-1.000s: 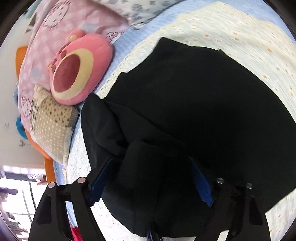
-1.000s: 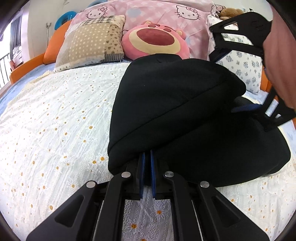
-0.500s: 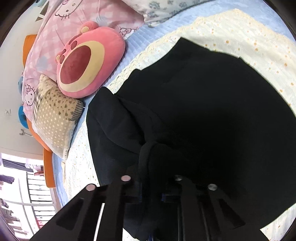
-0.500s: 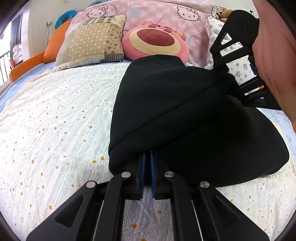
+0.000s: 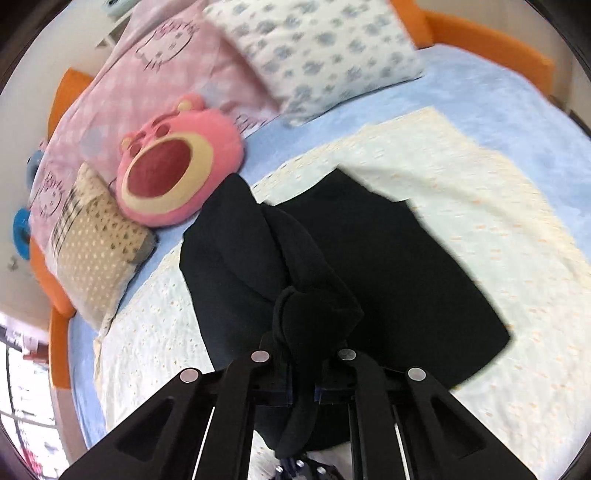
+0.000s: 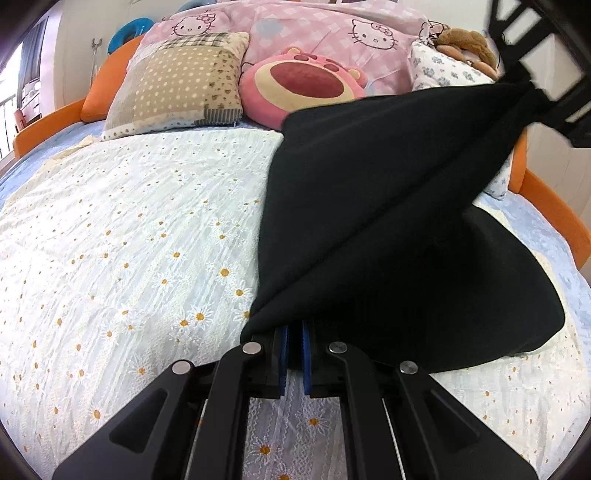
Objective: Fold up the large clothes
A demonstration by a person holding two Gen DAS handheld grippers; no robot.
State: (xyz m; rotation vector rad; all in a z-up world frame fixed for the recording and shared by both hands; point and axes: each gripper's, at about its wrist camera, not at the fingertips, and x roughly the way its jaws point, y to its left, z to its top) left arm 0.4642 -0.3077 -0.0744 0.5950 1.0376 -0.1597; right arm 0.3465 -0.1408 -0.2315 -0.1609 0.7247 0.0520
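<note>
While I hold both pinches, the entry runs view by view.

Left wrist view: my left gripper (image 5: 301, 373) is clamped on a bunched fold of the black garment (image 5: 388, 266), which lies on the daisy-print bedspread (image 5: 498, 229) towards the pillow end of the bed. The picture is smeared, so I cannot make out which part of the garment I hold. Step in hand, as I judge it: lifting one edge to carry it over for a fold.

Right wrist view: my right gripper (image 6: 294, 356) is closed on the garment's near edge, low against the bedspread; the cloth runs taut to the left gripper (image 6: 532, 85) at top right. Next move calls for even tension and a level carry.

Writing: none legible; cat-face cartoon print on the pink pillow (image 6: 332, 26).
</note>
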